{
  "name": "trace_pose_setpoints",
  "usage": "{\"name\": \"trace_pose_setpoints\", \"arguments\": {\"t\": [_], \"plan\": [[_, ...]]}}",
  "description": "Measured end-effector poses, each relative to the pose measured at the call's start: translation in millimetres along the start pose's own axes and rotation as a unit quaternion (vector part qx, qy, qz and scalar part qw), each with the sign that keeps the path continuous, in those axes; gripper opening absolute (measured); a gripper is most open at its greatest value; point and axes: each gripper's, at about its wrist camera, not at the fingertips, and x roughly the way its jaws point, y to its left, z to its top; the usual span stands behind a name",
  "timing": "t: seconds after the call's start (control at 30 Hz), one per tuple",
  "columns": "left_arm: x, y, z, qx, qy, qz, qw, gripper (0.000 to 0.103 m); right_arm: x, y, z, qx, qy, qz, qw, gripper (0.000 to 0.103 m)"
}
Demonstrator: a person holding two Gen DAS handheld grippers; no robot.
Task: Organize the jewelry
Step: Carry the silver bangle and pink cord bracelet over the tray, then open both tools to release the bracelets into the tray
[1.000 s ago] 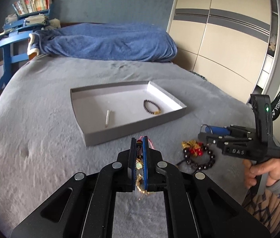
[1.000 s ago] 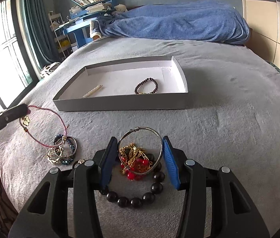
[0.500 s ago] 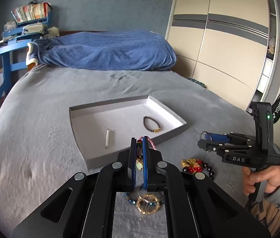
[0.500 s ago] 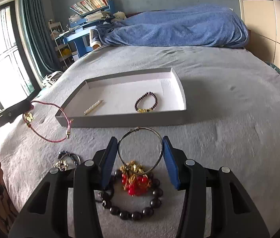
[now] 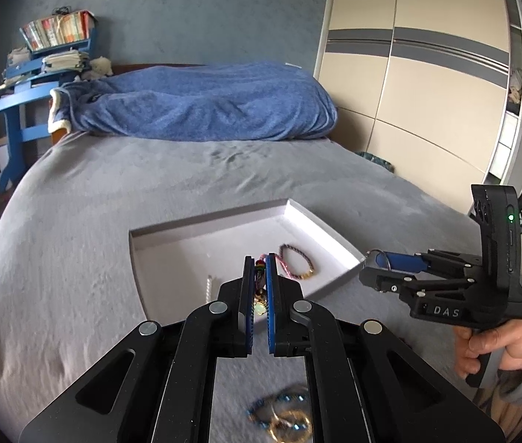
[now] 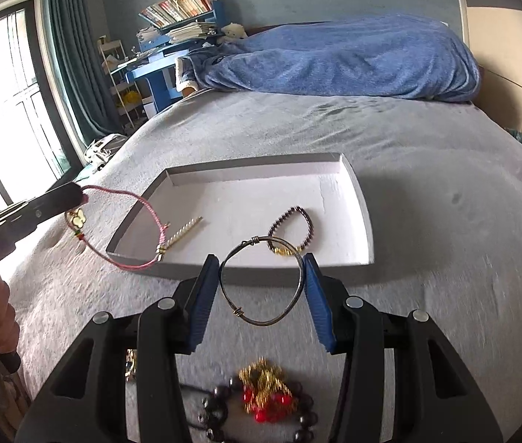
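Bedspread [image 6: 427, 192], grey, carried everything. Far left in right-wrist view: left gripper [image 6: 76, 193] was clamped on pink cord bracelet [image 6: 128, 229], held in air, loop hanging over near-left corner of grey tray [image 6: 366, 217]. Gold charm dangled just under its tip. Left-wrist view showed same gripper [image 5: 260, 277] with jaws nearly together, cord and charm pinched between blue pads [image 5: 248, 295].

Inside tray: pearl bar [image 6: 185, 232] at left, dark beaded bracelet [image 6: 292, 230] with gold clasp at centre-right, both flat on white floor, apart from each other.

Right gripper [image 6: 261, 288] was closed on wire bangle [image 6: 263, 280], pads pressing its two sides, bangle lifted just short of tray's near wall. Jaws stood wide because of the ring.

Below it on the bedspread: black bead bracelet [image 6: 261, 417] with red-and-gold charm cluster [image 6: 264, 393], blurred. Blue-and-gold rings pile [image 5: 283, 417] lay under left gripper, also blurred.
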Motion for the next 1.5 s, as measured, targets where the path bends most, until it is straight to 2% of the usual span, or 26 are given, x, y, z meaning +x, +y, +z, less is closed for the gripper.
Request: {"name": "trace_pose_setpoints", "arguments": {"t": [0.57,1.03,1.2,1.43,1.5], "plan": [[62,23,10,-0.013,0.030,0.022,0.9992,0.006,65,-3,43,-0.017,0.026,-0.006,1.000,0.046],[115,24,-15,-0.004,0.084,0.033,0.9959,0.006,115,-22,36,-0.003,0.074,-0.024,0.997,0.046],[120,25,-25,0.001,0.102,0.041,0.9939,0.006,125,-23,28,-0.005,0.096,-0.031,0.995,0.046],[125,22,-31,0.002,0.121,0.053,0.9913,0.007,126,-25,27,0.000,0.105,-0.035,0.994,0.046],[123,23,-31,0.001,0.118,0.055,0.9915,0.017,126,-26,27,0.002,0.106,-0.035,0.994,0.046]]}}
